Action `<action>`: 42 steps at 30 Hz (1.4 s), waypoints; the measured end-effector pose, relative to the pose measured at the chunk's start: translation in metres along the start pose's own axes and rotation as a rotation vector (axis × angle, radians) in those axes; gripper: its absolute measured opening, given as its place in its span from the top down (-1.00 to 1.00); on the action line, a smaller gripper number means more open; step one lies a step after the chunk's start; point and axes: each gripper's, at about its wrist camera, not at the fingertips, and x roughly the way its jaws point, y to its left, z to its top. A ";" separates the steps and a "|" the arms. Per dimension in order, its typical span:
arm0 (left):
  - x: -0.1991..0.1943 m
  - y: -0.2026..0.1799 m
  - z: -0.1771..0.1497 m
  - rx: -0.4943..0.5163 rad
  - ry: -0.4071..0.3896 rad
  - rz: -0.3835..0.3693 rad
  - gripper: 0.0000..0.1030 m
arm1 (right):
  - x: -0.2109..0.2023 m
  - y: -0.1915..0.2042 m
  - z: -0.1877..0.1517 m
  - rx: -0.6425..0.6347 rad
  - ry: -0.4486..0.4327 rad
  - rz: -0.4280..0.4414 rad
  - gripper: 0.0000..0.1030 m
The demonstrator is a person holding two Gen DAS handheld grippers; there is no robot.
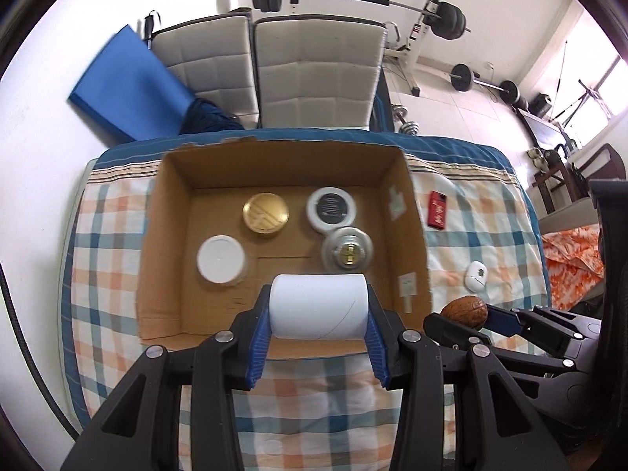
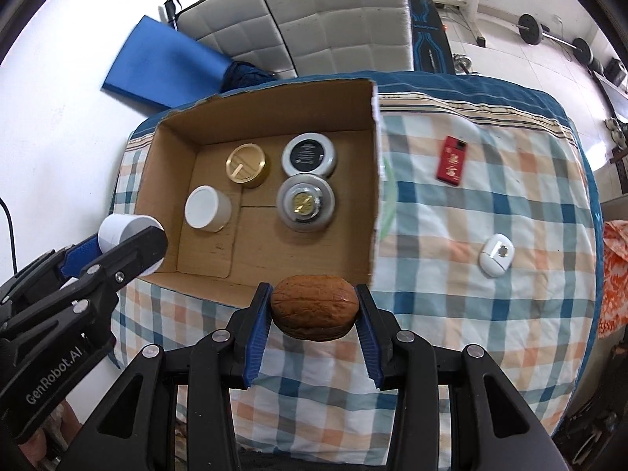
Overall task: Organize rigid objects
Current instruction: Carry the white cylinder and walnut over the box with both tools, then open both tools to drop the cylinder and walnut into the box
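The white cylindrical jar (image 1: 320,306), pinched sideways by the left gripper (image 1: 318,337), hangs over the cardboard box's (image 1: 416,235) near edge; the right gripper (image 2: 314,327) clamps a walnut (image 2: 314,306). Each should release low over bare floor, clear of the silver tin (image 1: 347,253).

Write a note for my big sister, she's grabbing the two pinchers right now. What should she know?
Left gripper: shut on the white cylinder, at the cardboard box's near edge.
Right gripper: shut on the brown walnut-like shell, near the box's near right corner.
Done: four round tins lie inside the box.
Left: drop both held items in, then collect the red case and white case from the cloth.
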 end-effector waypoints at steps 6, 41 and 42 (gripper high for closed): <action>0.012 0.027 0.000 -0.015 0.024 0.002 0.24 | 0.021 0.018 0.004 0.001 0.025 0.001 0.16; 0.175 0.099 -0.017 -0.184 0.423 -0.086 -0.30 | 0.187 0.002 0.027 0.123 0.272 -0.076 -0.16; 0.170 0.101 -0.017 -0.186 0.417 -0.080 -0.35 | 0.185 0.003 0.026 0.116 0.275 -0.077 -0.16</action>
